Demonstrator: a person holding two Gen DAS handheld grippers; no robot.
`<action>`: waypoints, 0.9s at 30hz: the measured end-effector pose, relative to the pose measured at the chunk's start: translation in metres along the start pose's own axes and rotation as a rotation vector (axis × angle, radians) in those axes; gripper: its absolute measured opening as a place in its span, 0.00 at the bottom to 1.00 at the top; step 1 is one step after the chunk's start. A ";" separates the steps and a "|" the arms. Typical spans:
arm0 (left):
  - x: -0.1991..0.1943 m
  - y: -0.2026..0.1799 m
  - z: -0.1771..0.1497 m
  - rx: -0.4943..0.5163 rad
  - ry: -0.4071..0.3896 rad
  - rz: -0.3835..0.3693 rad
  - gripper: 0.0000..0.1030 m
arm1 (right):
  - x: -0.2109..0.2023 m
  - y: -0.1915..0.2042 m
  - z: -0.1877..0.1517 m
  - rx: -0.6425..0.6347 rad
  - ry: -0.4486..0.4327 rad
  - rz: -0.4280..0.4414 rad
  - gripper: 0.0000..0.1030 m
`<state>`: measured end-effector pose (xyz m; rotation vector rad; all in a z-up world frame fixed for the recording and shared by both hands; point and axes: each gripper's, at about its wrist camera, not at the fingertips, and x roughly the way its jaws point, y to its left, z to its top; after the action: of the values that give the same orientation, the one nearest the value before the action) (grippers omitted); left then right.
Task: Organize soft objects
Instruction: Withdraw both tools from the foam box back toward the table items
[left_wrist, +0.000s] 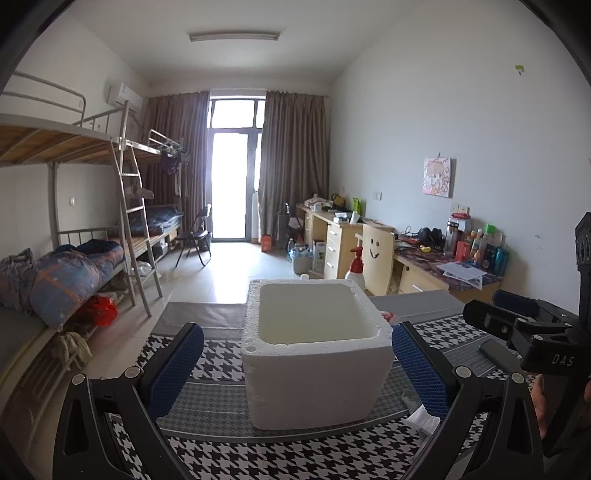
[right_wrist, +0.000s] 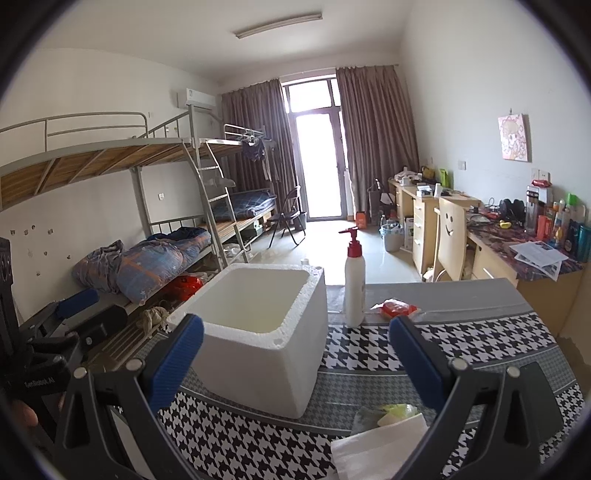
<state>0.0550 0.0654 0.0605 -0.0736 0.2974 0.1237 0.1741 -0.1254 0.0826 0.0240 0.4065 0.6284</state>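
Soft objects near the right gripper (right_wrist: 295, 365) number three that can be counted: one white folded cloth or tissue (right_wrist: 380, 448) at the table's near edge, one yellow-green item in a clear wrapper (right_wrist: 397, 410) just behind it, and one red packet (right_wrist: 399, 308) farther back beside the single white pump bottle with a red top (right_wrist: 355, 286). One white foam box (left_wrist: 314, 354) stands open on the houndstooth tablecloth (left_wrist: 295, 458), between the blue pads of the left gripper (left_wrist: 297, 369), whose fingers are spread wide and grasp nothing. The right gripper is likewise released, its two pads apart with nothing between them. In the left wrist view the box hides most of the bottle and red packet, and the cloth is cut off behind the right finger. What the wrapped item is cannot be made out.
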 end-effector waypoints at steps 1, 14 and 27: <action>-0.001 -0.001 0.000 0.001 -0.002 0.001 0.99 | -0.001 0.000 -0.001 0.001 0.001 -0.002 0.99; -0.009 -0.014 -0.009 0.002 -0.010 -0.048 0.99 | -0.014 -0.009 -0.014 0.011 -0.009 -0.023 0.99; -0.006 -0.024 -0.020 -0.002 -0.009 -0.084 0.99 | -0.020 -0.014 -0.028 0.022 -0.006 -0.025 0.99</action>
<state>0.0471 0.0392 0.0445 -0.0870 0.2852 0.0409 0.1565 -0.1508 0.0618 0.0414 0.4071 0.5993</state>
